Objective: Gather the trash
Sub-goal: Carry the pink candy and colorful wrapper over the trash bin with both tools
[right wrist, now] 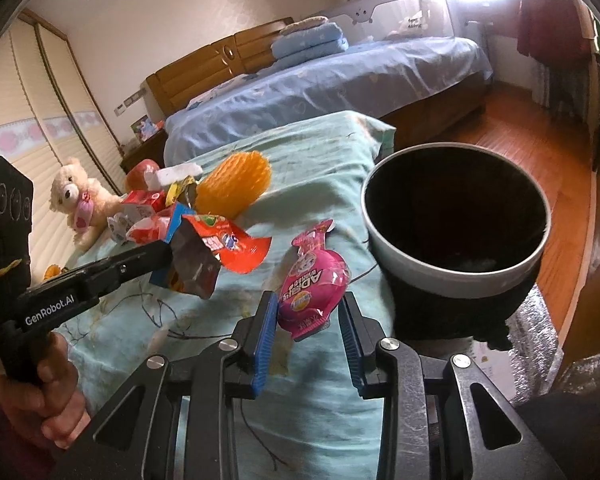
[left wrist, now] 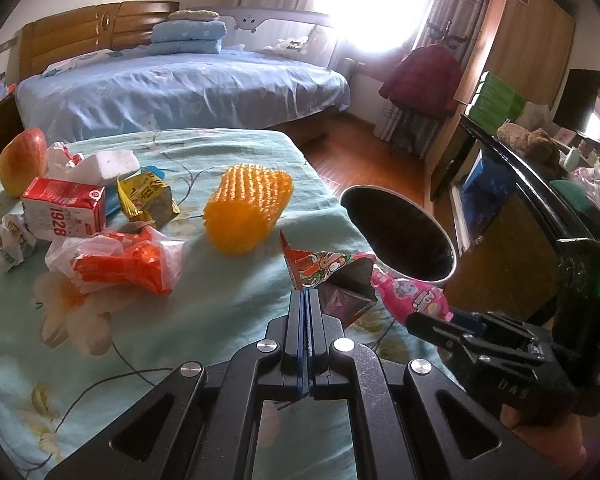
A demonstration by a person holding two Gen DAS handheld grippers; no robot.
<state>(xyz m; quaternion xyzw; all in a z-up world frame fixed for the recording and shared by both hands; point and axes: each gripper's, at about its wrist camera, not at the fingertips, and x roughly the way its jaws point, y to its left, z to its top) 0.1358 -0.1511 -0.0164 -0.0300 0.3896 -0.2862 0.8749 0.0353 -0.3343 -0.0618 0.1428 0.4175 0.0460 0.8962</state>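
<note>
My left gripper [left wrist: 305,294] is shut on a red and blue snack wrapper [left wrist: 332,276] and holds it above the green floral cloth, left of the grey trash bin [left wrist: 400,236]. The wrapper also shows in the right wrist view [right wrist: 216,252]. My right gripper [right wrist: 308,312] is open around a pink pouch [right wrist: 314,284], which lies on the cloth beside the bin [right wrist: 456,276]. The pink pouch also shows in the left wrist view [left wrist: 414,296].
More trash lies on the cloth: an orange foam net [left wrist: 248,208], an orange bag [left wrist: 120,260], a red carton [left wrist: 62,208], a yellow wrapper [left wrist: 146,196], crumpled paper [left wrist: 10,240]. An apple [left wrist: 22,162] and a teddy bear [right wrist: 80,200] sit at the far side. A bed [left wrist: 180,88] stands behind.
</note>
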